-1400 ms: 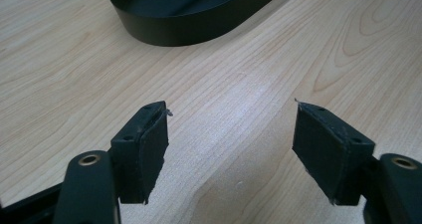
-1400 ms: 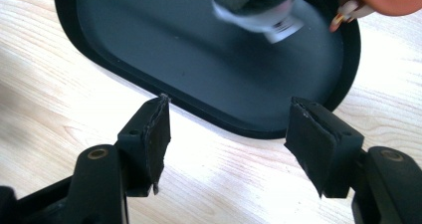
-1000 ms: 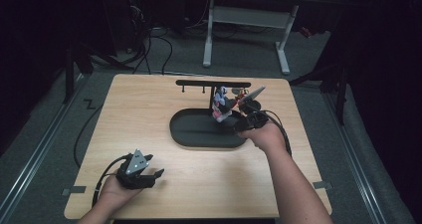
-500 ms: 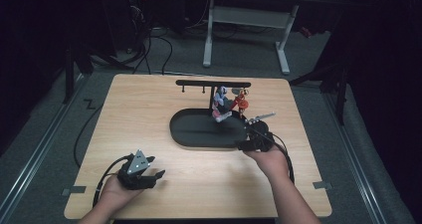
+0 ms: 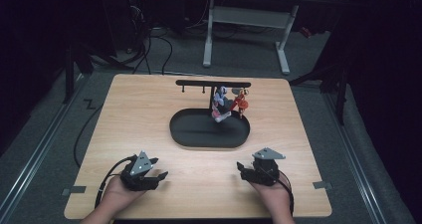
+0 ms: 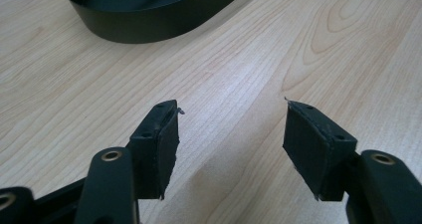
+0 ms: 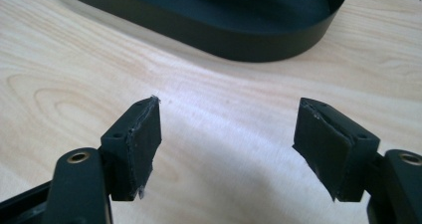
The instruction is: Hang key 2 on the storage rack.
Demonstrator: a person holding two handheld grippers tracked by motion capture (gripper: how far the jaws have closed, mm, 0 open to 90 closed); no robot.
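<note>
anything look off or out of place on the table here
Nothing stands out. The small toys hang bunched at one end of the black rack, above the oval black tray. Both grippers, left and right, sit open and empty.

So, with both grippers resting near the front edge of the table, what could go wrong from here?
1. The small colourful items hang from one end of the black rack above the oval tray; a careless reach could knock them off or tip the rack.
2. The right gripper, its fingers open with nothing between them, sits close to the tray and might bump it when moving forward.
3. The left gripper trails a cable that might snag.
</note>
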